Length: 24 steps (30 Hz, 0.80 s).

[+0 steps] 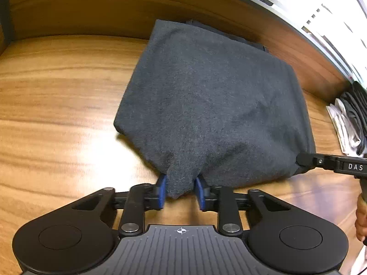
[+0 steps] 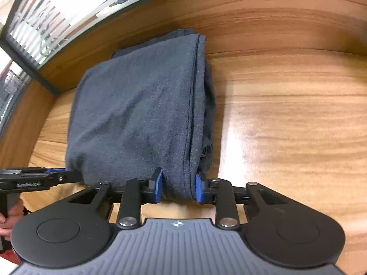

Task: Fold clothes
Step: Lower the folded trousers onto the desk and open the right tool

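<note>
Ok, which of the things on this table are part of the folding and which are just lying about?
In the job: grey garment; left hand-held gripper and right hand-held gripper, each pinching its near edge.

Lying about: stack of folded clothes at the table's far side.

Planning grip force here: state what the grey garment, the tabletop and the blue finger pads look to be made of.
Grey garment: soft knit, probably cotton jersey or light fleece; matte, heathered, slightly fuzzy, bunching between the pads.
Tabletop: wood or wood-look laminate; streaked brown grain, smooth semi-gloss with a bright glare patch.
Blue finger pads: likely rubber or soft plastic; uniform matte blue on black fingers.
</note>
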### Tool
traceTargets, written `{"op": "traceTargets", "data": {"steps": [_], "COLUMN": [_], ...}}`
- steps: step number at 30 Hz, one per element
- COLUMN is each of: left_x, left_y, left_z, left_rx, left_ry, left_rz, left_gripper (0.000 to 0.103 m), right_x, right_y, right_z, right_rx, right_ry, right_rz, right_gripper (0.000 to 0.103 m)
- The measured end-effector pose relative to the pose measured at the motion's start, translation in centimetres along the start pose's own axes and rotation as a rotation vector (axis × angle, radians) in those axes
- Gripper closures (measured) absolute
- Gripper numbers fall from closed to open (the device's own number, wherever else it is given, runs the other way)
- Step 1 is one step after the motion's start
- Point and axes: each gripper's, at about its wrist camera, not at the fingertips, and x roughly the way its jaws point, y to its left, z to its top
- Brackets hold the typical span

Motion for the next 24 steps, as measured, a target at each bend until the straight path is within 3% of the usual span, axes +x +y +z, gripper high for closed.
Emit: {"op": "traceTargets", "data": {"steps": [7,14,19,24], "left_x": [-1.7,-4.3,-5.4,-6.6], "left_y": [-1.6,-3.9,-6.0,-7.7], "left_z": [-3.6,-9.8,-13.9,-16.6], "left_rx": [0.06,0.076,0.084,0.068], "left_ry": [0.051,0.101,0.113,0.108], "left_rz": [-0.007,-0.046,-0.043,-0.027], "left_gripper": [0.079,0.079,0.079,0.079], "right_x": [-2.7,-7.2,-10.1,-12.2], "right_y": [0.8,0.8,0.2,-0.4], "right_z": [-3.6,-10.6,-15.1,-17.4], "right_rx": [0.004,0.004,0.006,-0.034], "right_ry": [0.031,0.068,0.113,0.159], "right_rz": [-0.004,-0.008,-0.009,-0.008], "right_gripper": [0.074,0.074,0.075,0.076]}}
